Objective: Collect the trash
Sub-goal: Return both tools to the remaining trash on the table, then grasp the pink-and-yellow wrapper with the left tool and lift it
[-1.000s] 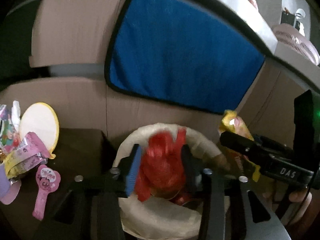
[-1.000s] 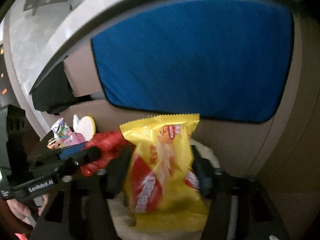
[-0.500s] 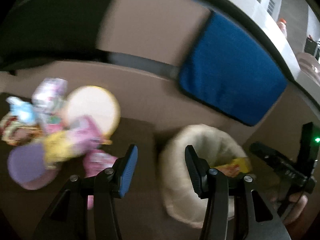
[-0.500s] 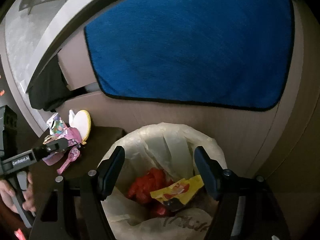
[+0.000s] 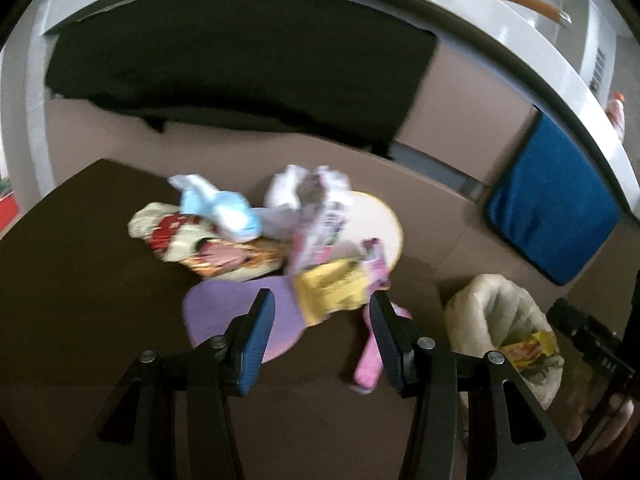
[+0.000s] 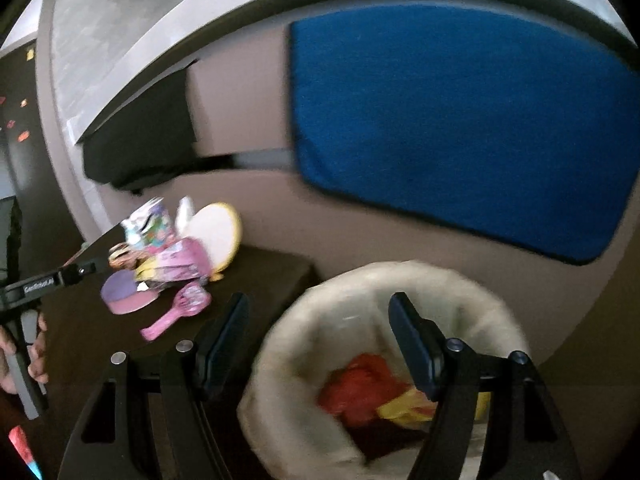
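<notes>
Partly done: red wrapper (image 6: 360,384) & yellow chip bag (image 6: 404,410) lie in lined bin (image 6: 400,280); left gripper (image 5: 320,320) & right gripper (image 6: 320,340) both open, empty; wrapper pile (image 5: 280,232) waits on worktop (image 5: 80,280), 12 o'clock of left gripper.

1 lined bin (image 6: 404,280), 2 wrappers inside, 1 blue cloth (image 6: 460,120), 1 pink brush (image 6: 176,316)

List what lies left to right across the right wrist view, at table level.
Left gripper → purple round lid → pink toy brush → table edge → lined trash bin holding red wrapper and yellow chip bag.
</notes>
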Motion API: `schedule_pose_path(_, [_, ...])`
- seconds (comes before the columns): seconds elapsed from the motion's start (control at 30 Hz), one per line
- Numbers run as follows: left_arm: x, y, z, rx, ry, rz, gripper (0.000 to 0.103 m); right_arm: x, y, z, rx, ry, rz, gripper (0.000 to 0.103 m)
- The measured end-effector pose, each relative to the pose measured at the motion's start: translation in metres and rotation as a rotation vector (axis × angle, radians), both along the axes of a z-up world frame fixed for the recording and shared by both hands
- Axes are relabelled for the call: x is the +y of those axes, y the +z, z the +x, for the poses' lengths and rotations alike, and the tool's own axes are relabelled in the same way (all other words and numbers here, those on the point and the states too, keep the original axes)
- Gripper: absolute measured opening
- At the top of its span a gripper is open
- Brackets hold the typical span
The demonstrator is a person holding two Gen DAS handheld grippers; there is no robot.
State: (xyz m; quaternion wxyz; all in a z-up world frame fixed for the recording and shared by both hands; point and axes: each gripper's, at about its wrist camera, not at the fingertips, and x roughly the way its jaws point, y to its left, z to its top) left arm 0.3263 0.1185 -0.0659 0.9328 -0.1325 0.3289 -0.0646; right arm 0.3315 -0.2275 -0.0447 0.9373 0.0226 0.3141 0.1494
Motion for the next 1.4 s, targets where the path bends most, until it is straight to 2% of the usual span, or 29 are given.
schedule_pose_path(0.27, [0.053, 0.0, -0.02, -0.004, 0.054, 0.013, 0.05, 0.089, -0.028, 0.019, 0.137, 0.155, 0.003, 0.069])
schedule_pose_path(0.4, [0.074, -0.004, -0.028, 0.001, 0.044, 0.003, 0.05, 0.13, -0.046, 0.038, 0.199, 0.186, 0.023, 0.069])
schedule_pose_path(0.53, [0.091, -0.008, -0.031, 0.004, 0.041, 0.006, 0.05, 0.155, -0.046, 0.054, 0.177, 0.194, 0.026, 0.069])
schedule_pose_path(0.8, [0.114, -0.021, -0.036, 0.041, 0.017, -0.076, 0.05, 0.183, -0.032, 0.098, 0.107, 0.146, 0.041, 0.069])
schedule_pose_path(0.83, [0.115, -0.022, -0.036, 0.044, 0.011, -0.079, 0.05, 0.186, -0.034, 0.105, 0.116, 0.149, 0.038, 0.067])
schedule_pose_path(0.9, [0.117, -0.025, -0.038, 0.05, 0.003, -0.08, 0.05, 0.195, -0.043, 0.12, 0.169, 0.189, 0.029, 0.051])
schedule_pose_path(0.93, [0.119, -0.026, -0.038, 0.05, 0.003, -0.08, 0.05, 0.2, -0.051, 0.125, 0.214, 0.221, 0.03, 0.039])
schedule_pose_path(1.0, [0.122, -0.028, -0.041, 0.053, 0.012, -0.083, 0.05, 0.21, -0.061, 0.12, 0.243, 0.262, 0.018, 0.038])
schedule_pose_path(1.07, [0.125, -0.029, -0.042, 0.055, 0.02, -0.095, 0.05, 0.217, -0.062, 0.105, 0.224, 0.299, -0.003, 0.038])
schedule_pose_path(1.23, [0.122, -0.027, -0.048, 0.041, 0.01, -0.104, 0.05, 0.24, -0.068, 0.058, 0.291, 0.472, -0.004, 0.038])
schedule_pose_path(1.37, [0.113, -0.024, -0.054, 0.038, -0.012, -0.1, 0.05, 0.247, -0.059, 0.028, 0.261, 0.55, -0.027, 0.038])
schedule_pose_path(1.4, [0.108, -0.024, -0.056, 0.04, -0.027, -0.101, 0.05, 0.245, -0.055, 0.023, 0.25, 0.551, -0.018, 0.042])
